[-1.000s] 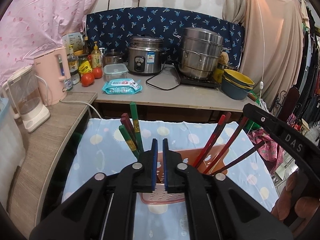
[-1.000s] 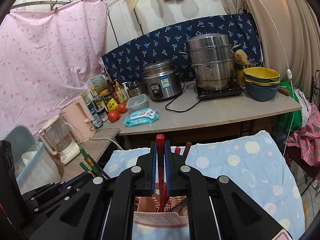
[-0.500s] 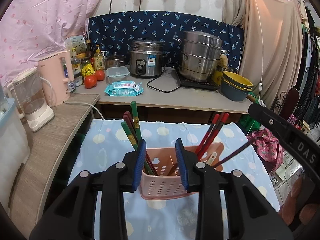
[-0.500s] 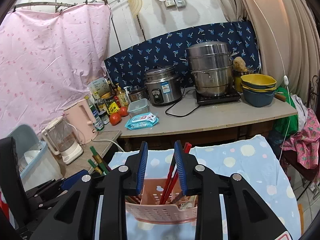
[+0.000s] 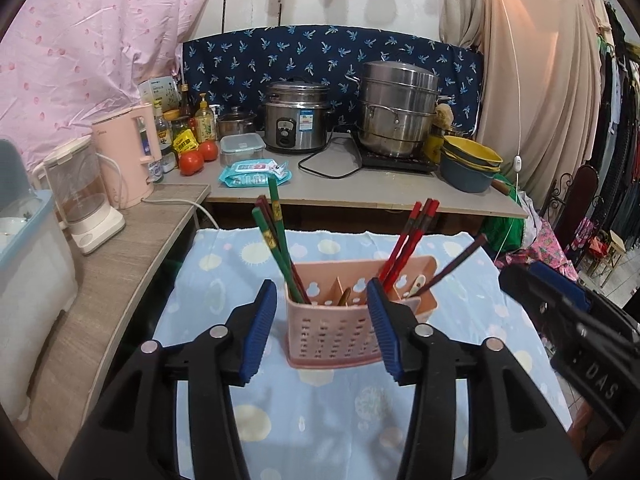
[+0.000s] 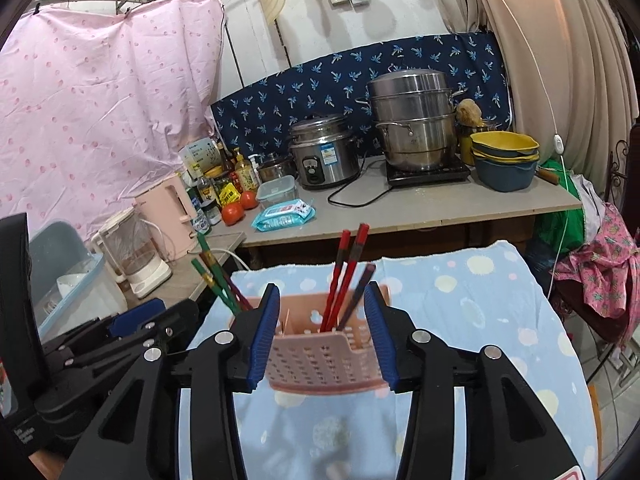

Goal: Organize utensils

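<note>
A pink utensil holder with small holes in its wall stands on the surface, which is covered with a light blue cloth with pale dots. The holder is near the far edge of this surface, about in the middle between the left and right edges.

In the left compartment of the holder the green chopsticks lean to the left, together with a darker red pair. In the right compartment the red chopsticks stand tilted to the right, and one dark chopstick leans far out over the right wall. A pale spoon-like handle shows low in the same compartment; I cannot tell exactly what it is.

The left tool is about half open and holds nothing. Its jaws have just been opening, and the holder is seen between its blue pads without touching them. The right tool is also partly open and empty, its jaws have just been opening too, and the holder with the red chopsticks shows between them.

Behind the surface a counter carries a rice cooker and a steel steamer pot.
</note>
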`<control>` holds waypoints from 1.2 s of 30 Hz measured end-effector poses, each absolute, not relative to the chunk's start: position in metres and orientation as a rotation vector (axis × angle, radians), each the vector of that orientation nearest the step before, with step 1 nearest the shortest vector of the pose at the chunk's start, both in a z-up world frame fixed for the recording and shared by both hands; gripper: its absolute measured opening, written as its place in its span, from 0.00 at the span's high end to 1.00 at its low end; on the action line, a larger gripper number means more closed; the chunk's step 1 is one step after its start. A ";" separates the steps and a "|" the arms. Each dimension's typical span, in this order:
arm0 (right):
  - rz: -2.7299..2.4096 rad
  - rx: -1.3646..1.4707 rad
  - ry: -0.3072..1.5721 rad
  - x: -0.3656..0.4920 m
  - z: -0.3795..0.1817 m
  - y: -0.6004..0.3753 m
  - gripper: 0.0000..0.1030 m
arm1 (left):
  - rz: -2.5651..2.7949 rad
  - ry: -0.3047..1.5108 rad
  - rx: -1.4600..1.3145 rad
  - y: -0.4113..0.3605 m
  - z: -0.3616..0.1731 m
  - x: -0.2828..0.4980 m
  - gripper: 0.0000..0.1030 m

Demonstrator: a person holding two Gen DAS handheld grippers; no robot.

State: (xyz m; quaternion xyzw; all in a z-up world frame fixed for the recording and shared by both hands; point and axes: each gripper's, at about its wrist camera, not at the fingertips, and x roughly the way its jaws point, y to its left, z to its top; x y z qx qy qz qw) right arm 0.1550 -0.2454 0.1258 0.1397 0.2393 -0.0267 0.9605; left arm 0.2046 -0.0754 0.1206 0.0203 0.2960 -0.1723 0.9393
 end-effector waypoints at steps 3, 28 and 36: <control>-0.059 0.265 0.509 0.143 0.120 -0.242 0.55 | -0.345 0.608 0.045 -0.074 0.116 0.193 0.46; -0.160 0.233 0.673 0.092 0.052 -0.242 0.18 | -0.272 0.729 0.065 -0.066 0.055 0.149 0.14; -0.180 0.206 0.689 0.088 0.042 -0.239 0.10 | -0.247 0.764 0.067 -0.064 0.042 0.148 0.08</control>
